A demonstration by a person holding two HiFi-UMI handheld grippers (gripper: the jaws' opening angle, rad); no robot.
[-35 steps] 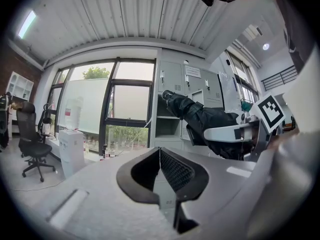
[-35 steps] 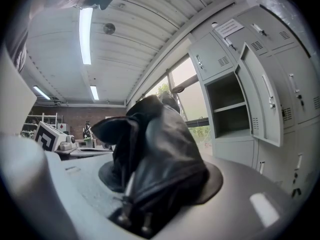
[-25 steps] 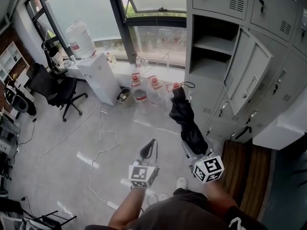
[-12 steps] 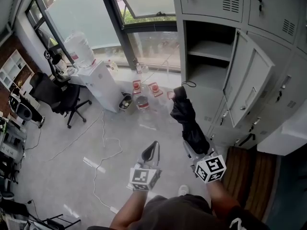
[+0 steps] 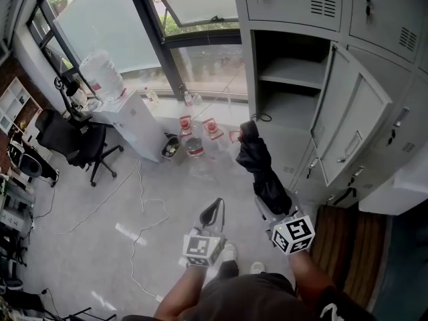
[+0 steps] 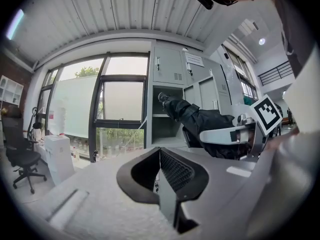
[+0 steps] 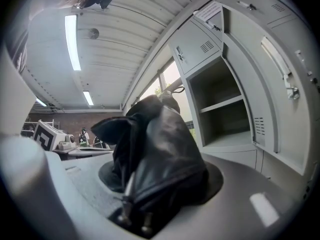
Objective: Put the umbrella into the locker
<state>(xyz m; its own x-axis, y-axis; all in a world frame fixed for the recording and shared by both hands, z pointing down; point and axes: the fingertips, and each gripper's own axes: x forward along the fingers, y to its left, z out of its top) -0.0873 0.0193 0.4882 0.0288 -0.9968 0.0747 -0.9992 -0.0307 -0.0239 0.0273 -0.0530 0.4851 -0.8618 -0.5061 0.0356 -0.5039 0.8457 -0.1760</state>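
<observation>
Grey floor (image 5: 100,199): a white cable (image 5: 137,212) snakes across its middle. Along the window edge stand a white water dispenser (image 5: 134,122), a black office chair (image 5: 77,142), a small bin (image 5: 170,147) and what appear to be red-capped jugs (image 5: 200,129). A slatted wooden mat (image 5: 348,239) lies at the foot of the lockers (image 5: 374,112).

The locker (image 5: 294,9) is matt grey painted metal, smooth-faced. Before it, the umbrella (image 5: 263,169) is limp black cloth, creased, with a dull sheen. Below the locker, the floor (image 5: 177,196) looks like pale, smooth, faintly glossy concrete.
</observation>
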